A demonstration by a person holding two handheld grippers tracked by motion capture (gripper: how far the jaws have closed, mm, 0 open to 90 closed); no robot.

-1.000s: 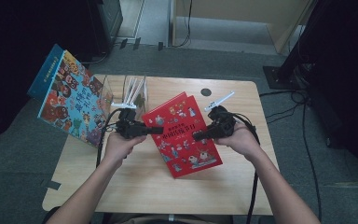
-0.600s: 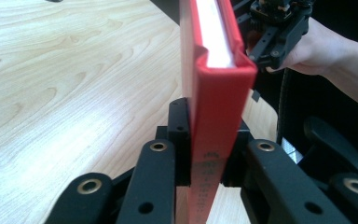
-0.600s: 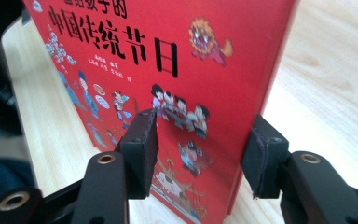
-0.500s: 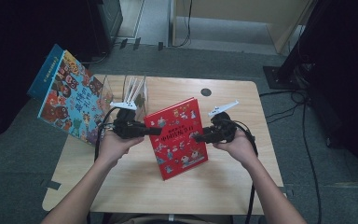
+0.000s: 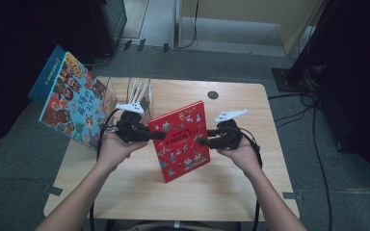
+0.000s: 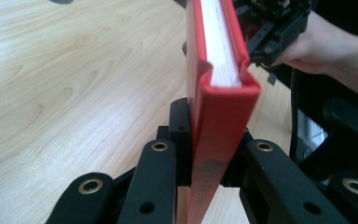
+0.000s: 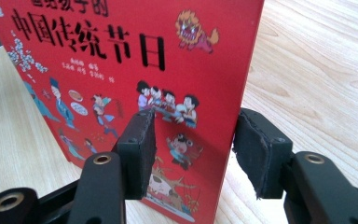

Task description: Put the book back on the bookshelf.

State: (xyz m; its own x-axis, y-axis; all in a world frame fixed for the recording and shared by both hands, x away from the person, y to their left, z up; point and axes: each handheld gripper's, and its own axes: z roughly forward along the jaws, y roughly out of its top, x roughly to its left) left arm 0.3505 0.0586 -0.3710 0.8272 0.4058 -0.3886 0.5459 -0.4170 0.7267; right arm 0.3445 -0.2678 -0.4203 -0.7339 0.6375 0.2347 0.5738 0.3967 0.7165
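Note:
A red picture book (image 5: 180, 139) stands tilted on its lower edge on the wooden table (image 5: 231, 192). My left gripper (image 5: 156, 136) is shut on its spine side; its jaws have just been closing on it. In the left gripper view the pads squeeze the red cover (image 6: 219, 93) at the left gripper (image 6: 212, 140). My right gripper (image 5: 201, 141) is at the book's opposite edge, jaws just opening. In the right gripper view the book's edge (image 7: 121, 70) stands between the parted pads of the right gripper (image 7: 196, 149), which do not press it.
A blue picture book (image 5: 72, 108) leans at the table's left edge beside a clear divider rack (image 5: 139, 91). A dark round hole (image 5: 213, 95) marks the table's far side. Cables trail from both grippers over the near edge.
The red book has swung up from lying sloped to standing steeper. The left hand rose with it. The right gripper's jaws have parted off the cover.

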